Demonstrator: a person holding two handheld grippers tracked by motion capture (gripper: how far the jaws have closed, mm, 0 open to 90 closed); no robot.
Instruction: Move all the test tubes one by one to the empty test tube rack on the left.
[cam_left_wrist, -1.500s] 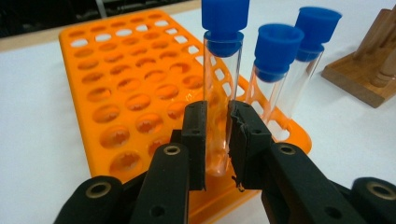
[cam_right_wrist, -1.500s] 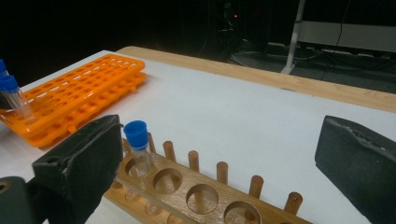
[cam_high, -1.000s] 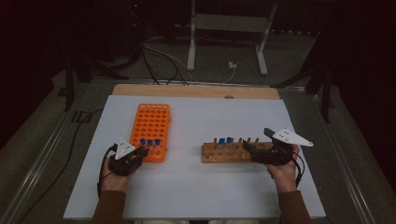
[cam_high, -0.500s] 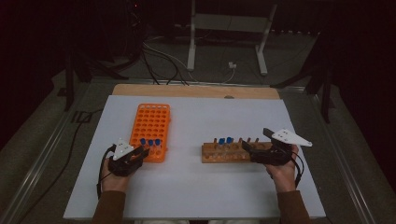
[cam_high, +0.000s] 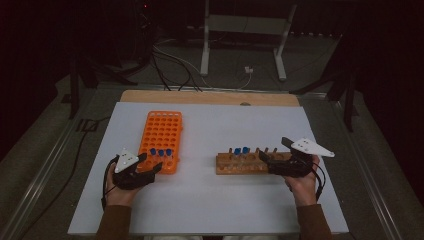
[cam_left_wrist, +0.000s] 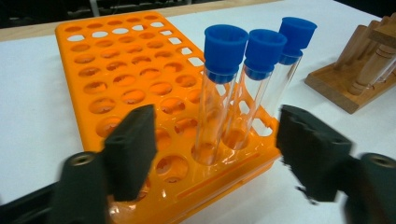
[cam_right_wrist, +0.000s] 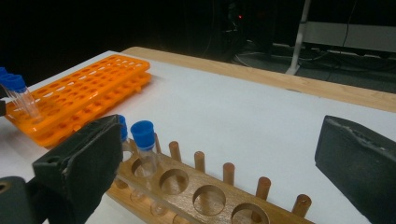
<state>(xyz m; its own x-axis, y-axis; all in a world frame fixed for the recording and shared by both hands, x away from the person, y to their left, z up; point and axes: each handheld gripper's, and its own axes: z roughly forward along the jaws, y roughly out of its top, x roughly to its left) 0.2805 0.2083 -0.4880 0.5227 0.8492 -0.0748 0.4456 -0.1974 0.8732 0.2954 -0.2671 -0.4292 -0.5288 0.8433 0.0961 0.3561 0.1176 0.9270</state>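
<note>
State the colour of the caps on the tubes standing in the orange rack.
Blue. The caps show best in the left gripper view.

Room beyond table dark; floor and stand (cam_high: 243, 35) at back barely lit. White table sheet (cam_high: 210, 200) evenly bright, light from above, shadows soft and short. High view slightly grainy, soft detail, low contrast in hands.

Left gripper view: orange rack (cam_left_wrist: 130, 84) sharp and saturated, mild sheen on blue-capped tubes (cam_left_wrist: 224, 88); near black jaws blurred, right one smeared.

Right gripper view: upper background black, small red light point; wooden rack (cam_right_wrist: 205, 191) sharp, near jaws out of focus.
</note>
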